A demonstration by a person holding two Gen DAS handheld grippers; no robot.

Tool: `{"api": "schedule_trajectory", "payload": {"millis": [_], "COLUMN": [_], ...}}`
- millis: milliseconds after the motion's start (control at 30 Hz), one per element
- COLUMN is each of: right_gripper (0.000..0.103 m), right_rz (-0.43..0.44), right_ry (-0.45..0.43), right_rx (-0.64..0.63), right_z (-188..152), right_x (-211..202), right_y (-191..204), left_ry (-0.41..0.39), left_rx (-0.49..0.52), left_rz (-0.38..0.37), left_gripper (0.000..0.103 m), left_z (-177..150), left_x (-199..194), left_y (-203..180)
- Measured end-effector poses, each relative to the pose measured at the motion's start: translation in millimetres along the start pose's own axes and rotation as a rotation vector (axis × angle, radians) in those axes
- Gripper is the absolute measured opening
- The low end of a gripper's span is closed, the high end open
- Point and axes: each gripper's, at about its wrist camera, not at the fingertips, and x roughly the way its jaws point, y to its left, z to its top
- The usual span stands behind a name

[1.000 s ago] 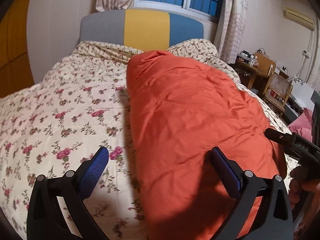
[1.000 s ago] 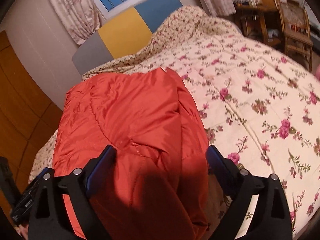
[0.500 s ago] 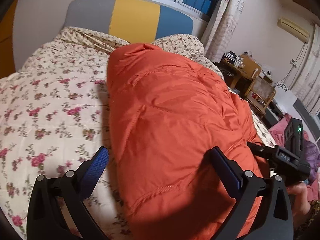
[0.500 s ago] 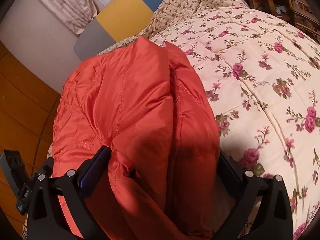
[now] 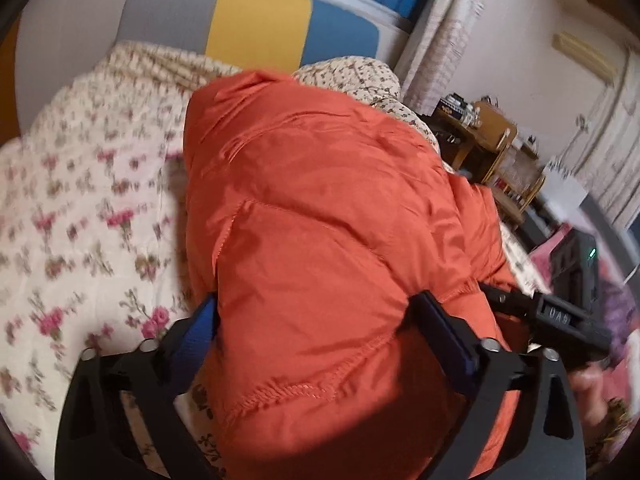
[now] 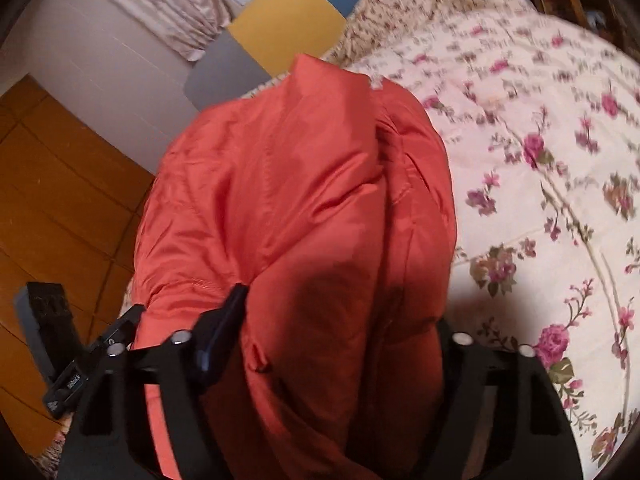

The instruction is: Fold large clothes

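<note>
An orange padded jacket (image 5: 320,220) lies lengthwise on a floral bedspread (image 5: 80,208), folded into a long bundle. My left gripper (image 5: 316,320) straddles the jacket's near end, its jaws wide apart with the puffy fabric bulging between the blue pads. My right gripper (image 6: 340,320) straddles the same near end of the jacket (image 6: 304,184) from the other side, jaws also wide, fabric filling the gap. Each gripper shows at the edge of the other's view. Whether the pads press the fabric is unclear.
A grey, yellow and blue headboard (image 5: 256,24) stands at the bed's far end under a window. A wooden desk and chair (image 5: 492,144) stand right of the bed. A wooden floor (image 6: 60,184) lies to the bed's left.
Both grippers have moved forward over the jacket's near end, so the fabric now fills the space between the jaws. The near end has bunched and risen.
</note>
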Motion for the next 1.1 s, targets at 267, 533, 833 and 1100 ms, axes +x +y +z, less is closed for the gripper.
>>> {"api": "schedule_trajectory", "payload": {"millis": [267,533,833,1100], "right_gripper": [0.054,0.054,0.070,0.096], "right_rz": [0.001,0.050,-0.064,-0.031], "right_ry": [-0.147,-0.201,-0.133,0.021], "right_rx": [-0.062,-0.095,-0.065,0.032], "right_z": [-12.5,-17.5,-12.4,-5.6], "right_x": [-21.0,-26.0,-14.7,11.0], "right_y": [26.5,64.9,53.6,22.0], "left_ry": [-0.131,-0.186,-0.099,0.015], "left_rx": [0.107,0.141,0.033,-0.211], "left_rz": [0.046,0.094,0.050,-0.180], "left_gripper": [0.062,0.046,0.100,0.100], "left_z": [-4.3,-6.9,-13.2,-24.2], "left_x": [-28.0,-53.3,-46.9,-12.2], "left_y": [-18.6,-8.8,26.0,58.6]}}
